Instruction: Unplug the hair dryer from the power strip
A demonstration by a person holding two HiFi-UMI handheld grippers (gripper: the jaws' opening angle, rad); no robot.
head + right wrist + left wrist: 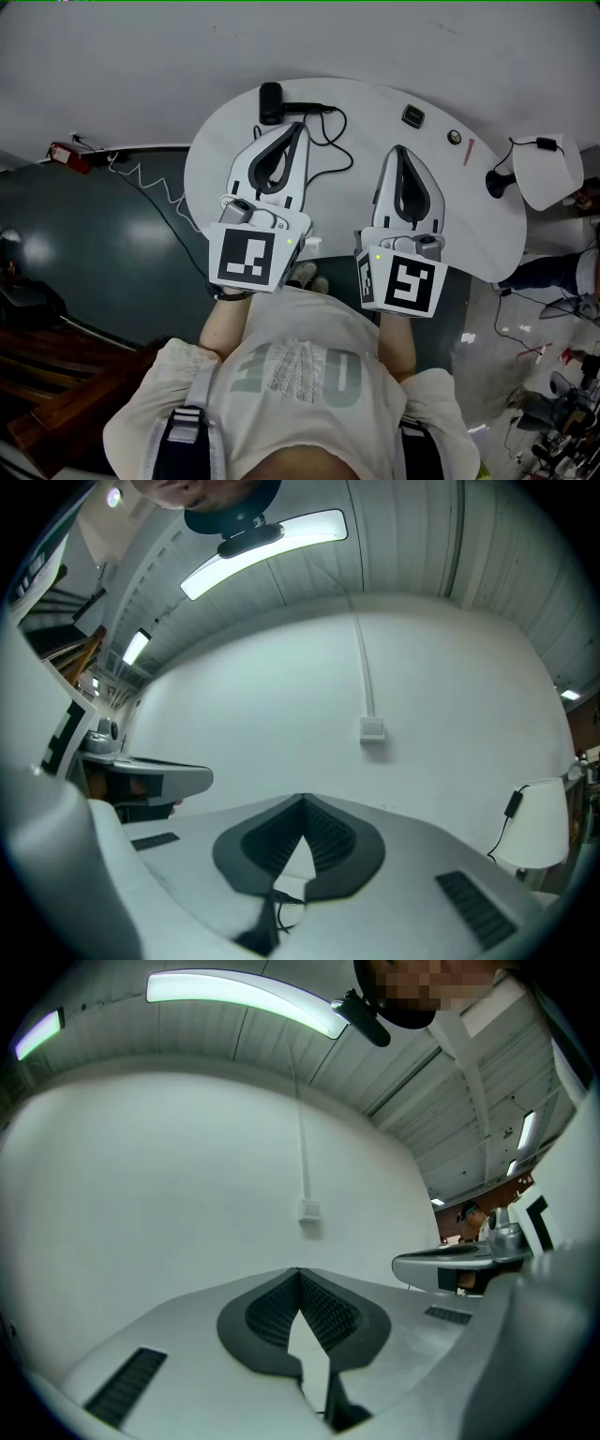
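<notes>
A black hair dryer lies at the far edge of the white table. Its black cord loops to the right and back toward me, passing under my left gripper. No power strip shows in any view. Both grippers hover level over the table's near half, side by side, the right gripper a little nearer me. In the left gripper view the jaws meet at the tips with nothing between them. The right gripper's jaws are likewise shut and empty, with a bit of black cord visible below them.
A small dark device, a round knob-like piece and a red pen lie on the table's right part. A white lamp shade on a black stand is at the right edge. A red item with a white coiled cable is on the floor at left.
</notes>
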